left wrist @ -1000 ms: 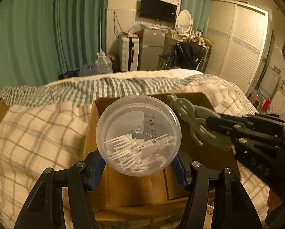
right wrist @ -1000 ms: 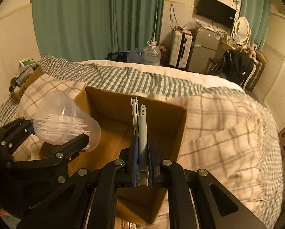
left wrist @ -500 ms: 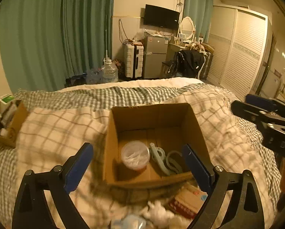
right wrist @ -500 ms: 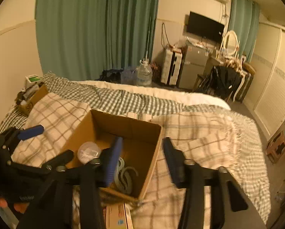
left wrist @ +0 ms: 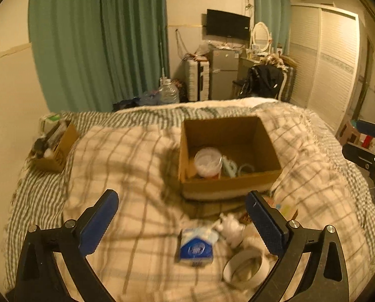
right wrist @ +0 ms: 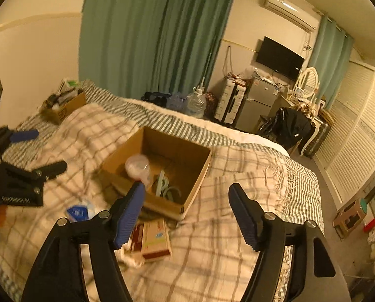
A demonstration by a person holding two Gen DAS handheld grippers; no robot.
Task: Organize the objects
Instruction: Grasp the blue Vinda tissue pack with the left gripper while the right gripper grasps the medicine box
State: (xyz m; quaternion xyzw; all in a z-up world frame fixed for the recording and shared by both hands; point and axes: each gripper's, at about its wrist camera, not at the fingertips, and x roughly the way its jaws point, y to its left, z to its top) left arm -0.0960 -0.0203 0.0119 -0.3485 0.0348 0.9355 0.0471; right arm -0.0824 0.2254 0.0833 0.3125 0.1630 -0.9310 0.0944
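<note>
Far wall: green curtains (left wrist: 99, 45), wall-mounted TV (left wrist: 228, 24), oval mirror (left wrist: 261, 35). Water jug (left wrist: 168, 93) on floor beside white suitcase (left wrist: 197, 80). Louvred wardrobe (left wrist: 328, 58) right. Air conditioner (right wrist: 289, 10) above TV.

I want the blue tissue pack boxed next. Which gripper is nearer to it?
Left. The left gripper hangs open just above the blue tissue pack, which lies between its fingers in view. The right gripper, jaws opening and empty, sits further right, nearer the cardboard box.

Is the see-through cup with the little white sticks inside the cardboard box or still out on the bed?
Inside. The clear cup stands on the floor of the open cardboard box, beside a grey-green tool.
</note>
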